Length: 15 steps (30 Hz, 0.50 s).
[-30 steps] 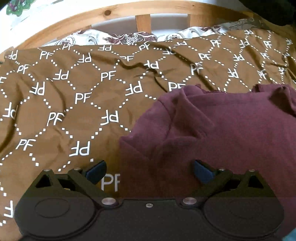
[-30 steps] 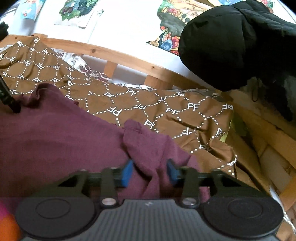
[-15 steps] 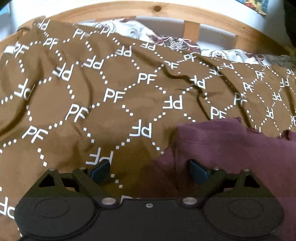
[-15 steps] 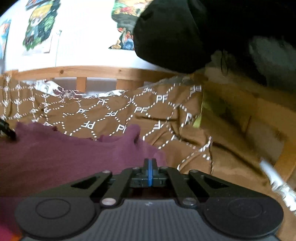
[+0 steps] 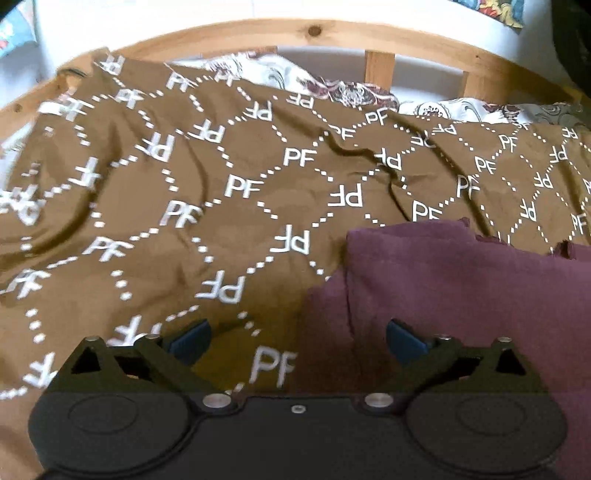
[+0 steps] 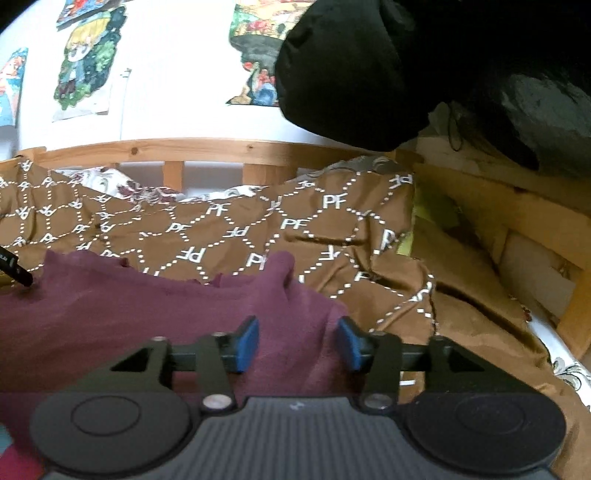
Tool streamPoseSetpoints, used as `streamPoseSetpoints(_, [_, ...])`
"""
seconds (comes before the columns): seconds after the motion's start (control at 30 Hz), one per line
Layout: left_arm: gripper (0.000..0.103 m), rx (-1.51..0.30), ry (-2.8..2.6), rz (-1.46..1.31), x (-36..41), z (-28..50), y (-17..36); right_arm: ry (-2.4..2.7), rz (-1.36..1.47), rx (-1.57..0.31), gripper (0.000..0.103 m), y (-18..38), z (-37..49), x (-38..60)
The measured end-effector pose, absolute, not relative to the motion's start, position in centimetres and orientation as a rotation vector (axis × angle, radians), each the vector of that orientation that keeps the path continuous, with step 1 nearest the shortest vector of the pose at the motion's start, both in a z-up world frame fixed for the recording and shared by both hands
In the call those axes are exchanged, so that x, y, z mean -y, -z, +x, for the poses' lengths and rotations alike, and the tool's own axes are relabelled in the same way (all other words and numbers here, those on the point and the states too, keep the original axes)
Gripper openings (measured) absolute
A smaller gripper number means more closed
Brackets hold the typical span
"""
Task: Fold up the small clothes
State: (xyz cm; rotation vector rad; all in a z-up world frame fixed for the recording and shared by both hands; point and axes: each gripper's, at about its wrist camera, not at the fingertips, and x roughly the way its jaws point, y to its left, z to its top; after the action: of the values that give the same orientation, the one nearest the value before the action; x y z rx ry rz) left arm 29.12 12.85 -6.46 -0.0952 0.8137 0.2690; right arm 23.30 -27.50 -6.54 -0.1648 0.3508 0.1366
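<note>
A maroon garment [image 5: 461, 295] lies on a brown bedspread [image 5: 221, 206] printed with white PF letters. My left gripper [image 5: 297, 338] is open and empty, low over the garment's left edge; its right finger is above maroon cloth, its left finger above bedspread. In the right wrist view the garment [image 6: 147, 317] spreads left, with a raised fold [image 6: 280, 266] ahead. My right gripper [image 6: 297, 345] is open above the garment's right end, holding nothing. The left gripper's tip [image 6: 16, 271] shows at the far left edge.
A wooden bed rail [image 5: 332, 33] runs along the far side, with floral bedding [image 5: 332, 88] below it. A black jacket [image 6: 406, 66] hangs at the upper right. Pictures [image 6: 81, 62] are on the white wall. A wooden frame [image 6: 535, 229] borders the right side.
My right gripper was shut half a second ago and is now open. The garment's right end lies flatter than a second ago. My left gripper stayed open and shifted left along the garment's edge.
</note>
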Motion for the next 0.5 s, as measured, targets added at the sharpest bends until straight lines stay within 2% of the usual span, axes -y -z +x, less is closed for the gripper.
streamPoseSetpoints(0.17, [0.102, -0.831, -0.316, -0.030, -12.0, 26.1, 5.5, -0.176, -0.214, -0.382, 0.070, 6.9, 22.8, 26.0])
streamPoseSetpoints(0.3, [0.102, -0.806, -0.307, -0.026, -10.9, 23.4, 4.6, -0.179, -0.210, -0.395, 0.071, 6.9, 22.2, 25.4])
streamPoseSetpoints(0.33, [0.102, -0.799, -0.301, -0.026, -10.5, 22.7, 4.4, -0.179, -0.199, -0.404, 0.068, 7.0, 22.1, 25.5])
streamPoseSetpoints(0.43, [0.102, -0.785, -0.286, -0.028, -9.5, 20.8, 4.4, -0.177, -0.124, -0.450, 0.039, 7.1, 21.9, 26.0])
streamPoseSetpoints(0.5, [0.102, -0.779, -0.266, -0.032, -8.8, 19.5, 4.6, -0.177, -0.052, -0.484, 0.026, 7.2, 22.1, 26.6])
